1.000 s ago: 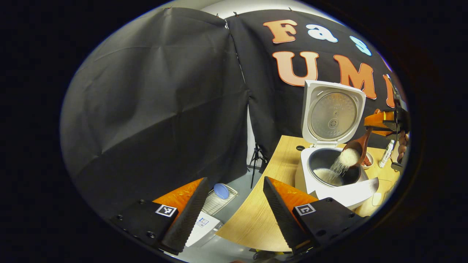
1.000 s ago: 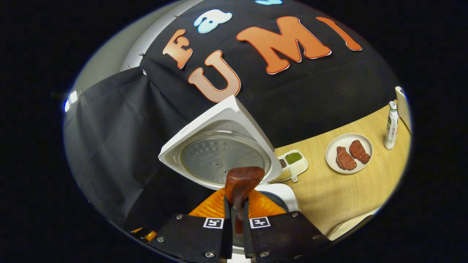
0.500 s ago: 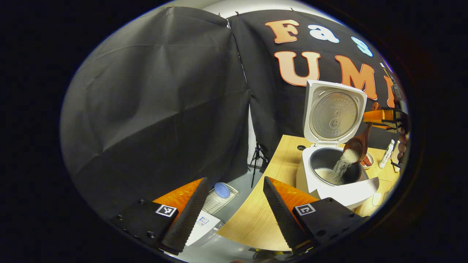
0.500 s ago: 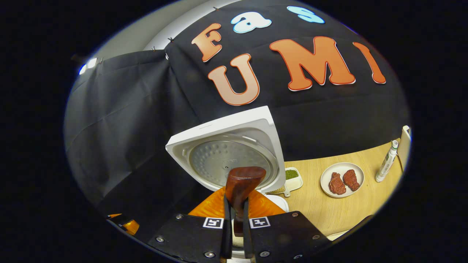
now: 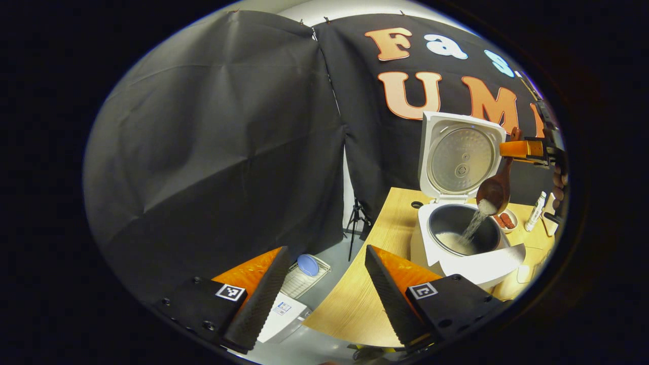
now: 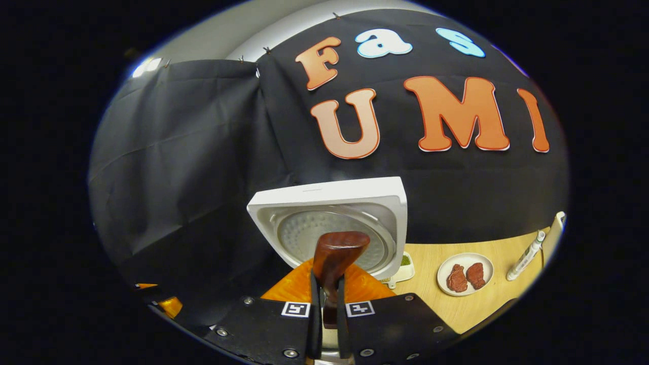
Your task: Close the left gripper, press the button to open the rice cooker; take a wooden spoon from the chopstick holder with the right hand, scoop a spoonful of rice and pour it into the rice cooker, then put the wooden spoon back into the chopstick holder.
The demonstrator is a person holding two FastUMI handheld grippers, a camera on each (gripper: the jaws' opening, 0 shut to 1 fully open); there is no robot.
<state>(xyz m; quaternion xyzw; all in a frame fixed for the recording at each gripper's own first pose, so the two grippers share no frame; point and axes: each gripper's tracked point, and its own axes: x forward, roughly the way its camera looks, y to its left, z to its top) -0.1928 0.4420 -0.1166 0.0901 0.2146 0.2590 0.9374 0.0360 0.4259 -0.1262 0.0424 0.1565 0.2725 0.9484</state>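
Wooden spoon [image 5: 496, 188] tipped steeper than a moment ago, rice [image 5: 472, 226] thinning into the rice cooker [image 5: 459, 238] on the counter [image 5: 355, 299] — left gripper [image 5: 324, 289] spread, idle. Right gripper [image 6: 324, 324] pinching the handle, raised higher — pour nearly done; return to the holder next.
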